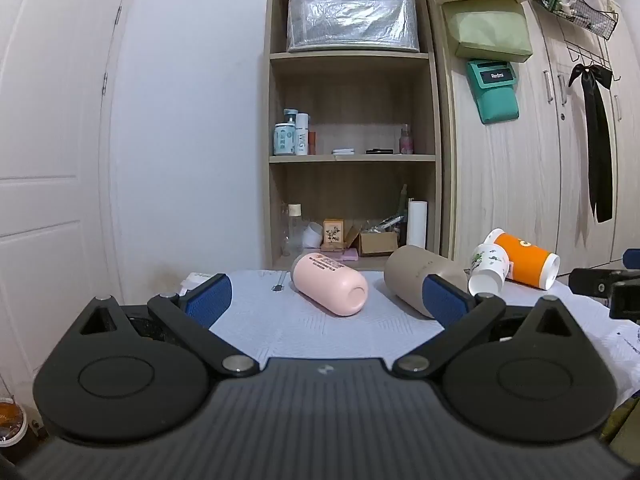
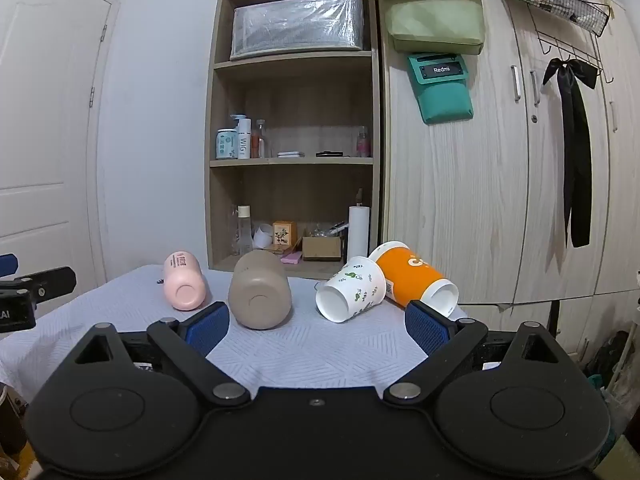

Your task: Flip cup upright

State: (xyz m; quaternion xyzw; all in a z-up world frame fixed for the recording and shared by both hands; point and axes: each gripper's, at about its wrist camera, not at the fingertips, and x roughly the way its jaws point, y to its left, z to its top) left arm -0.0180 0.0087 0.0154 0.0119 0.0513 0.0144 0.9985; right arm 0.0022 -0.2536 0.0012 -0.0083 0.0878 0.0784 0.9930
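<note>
Several cups lie on their sides in a row on the white-clothed table [image 2: 304, 344]. From left: a pink cup [image 2: 183, 286] [image 1: 330, 288], a beige cup [image 2: 260, 295] [image 1: 420, 278], a white cup with green leaf print [image 2: 352, 290] [image 1: 489, 270], and an orange paper cup [image 2: 414, 278] [image 1: 526, 258] leaning behind it. My left gripper [image 1: 327, 302] is open and empty, hovering in front of the pink and beige cups. My right gripper [image 2: 318, 326] is open and empty, in front of the beige and leaf-print cups.
A wooden shelf unit [image 2: 294, 128] with bottles and boxes stands behind the table. A wardrobe [image 2: 500, 160] is to its right, a white door [image 2: 44, 140] at the left. The left gripper shows at the left edge of the right wrist view [image 2: 28, 292].
</note>
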